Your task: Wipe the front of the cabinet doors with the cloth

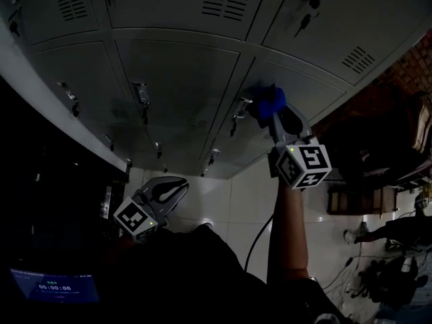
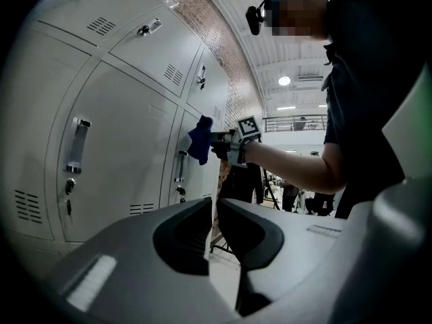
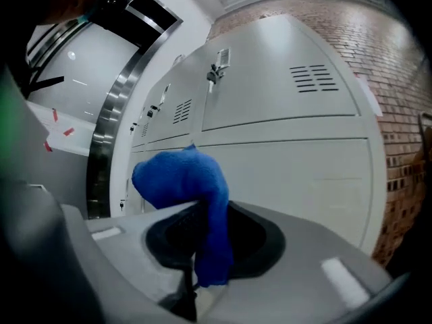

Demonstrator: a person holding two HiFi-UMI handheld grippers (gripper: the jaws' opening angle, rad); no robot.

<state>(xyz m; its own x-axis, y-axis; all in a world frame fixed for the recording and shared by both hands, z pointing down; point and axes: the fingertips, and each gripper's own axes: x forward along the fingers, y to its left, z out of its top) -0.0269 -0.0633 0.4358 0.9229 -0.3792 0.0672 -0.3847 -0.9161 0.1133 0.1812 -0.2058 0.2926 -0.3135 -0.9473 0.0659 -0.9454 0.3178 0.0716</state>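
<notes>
Grey metal cabinet doors (image 1: 182, 79) fill the upper half of the head view. My right gripper (image 1: 273, 117) is raised to them, shut on a bunched blue cloth (image 1: 268, 102). The cloth meets a lower door right beside its handle (image 1: 239, 108). In the right gripper view the cloth (image 3: 182, 177) bulges above the jaws and a fold hangs down between them, with the door (image 3: 290, 174) just behind. The left gripper view shows the cloth (image 2: 200, 139) against the door from the side. My left gripper (image 1: 177, 189) hangs low, away from the doors, shut on nothing.
Handles and keys stick out from several doors (image 2: 76, 146). A brick wall (image 1: 405, 66) adjoins the cabinets on the right. Below lies a pale tiled floor (image 1: 229, 208) with a wooden bench (image 1: 358, 198) and cables. A small lit screen (image 1: 54, 285) glows at lower left.
</notes>
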